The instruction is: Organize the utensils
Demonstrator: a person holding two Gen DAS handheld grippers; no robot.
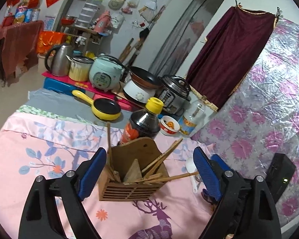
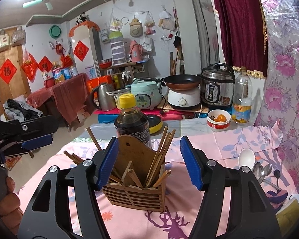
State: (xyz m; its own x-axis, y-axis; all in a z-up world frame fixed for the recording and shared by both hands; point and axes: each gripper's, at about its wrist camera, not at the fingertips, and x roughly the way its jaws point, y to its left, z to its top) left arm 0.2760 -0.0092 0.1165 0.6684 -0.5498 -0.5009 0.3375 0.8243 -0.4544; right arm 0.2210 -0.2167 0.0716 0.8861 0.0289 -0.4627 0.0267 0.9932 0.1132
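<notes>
**A:** Where does the left claw (image 1: 147, 171) stand?

**B:** Spread wide and empty. The wooden holder (image 1: 132, 181) sits between its blue pads on the pink desk (image 1: 39, 159) cloth, nearer the left pad, which looks just beside the wall. Whether it touches, I cannot tell.

**A:** And the right claw (image 2: 148, 163)?

**B:** Also gaping, holding nothing, with the same holder (image 2: 135, 189) between its pads, again closer to the left one. The chopsticks (image 2: 159, 155) fan out of it above the claw's pads.

**A:** What is left to gather?

**B:** The white spoon (image 2: 246, 157) and the metal spoons (image 2: 262, 171), lying well off to the right of the right claw. A few more sticks (image 2: 72, 157) lie to its left.

**A:** What could go wrong?

**B:** I'd judge the holder light and top-heavy. A pad knocking it sideways could tip it against the soy bottle (image 2: 131, 123) right behind. One chopstick (image 1: 169, 178) juts out almost flat toward the left claw's right pad; snagging it could lever the rest out.
</notes>
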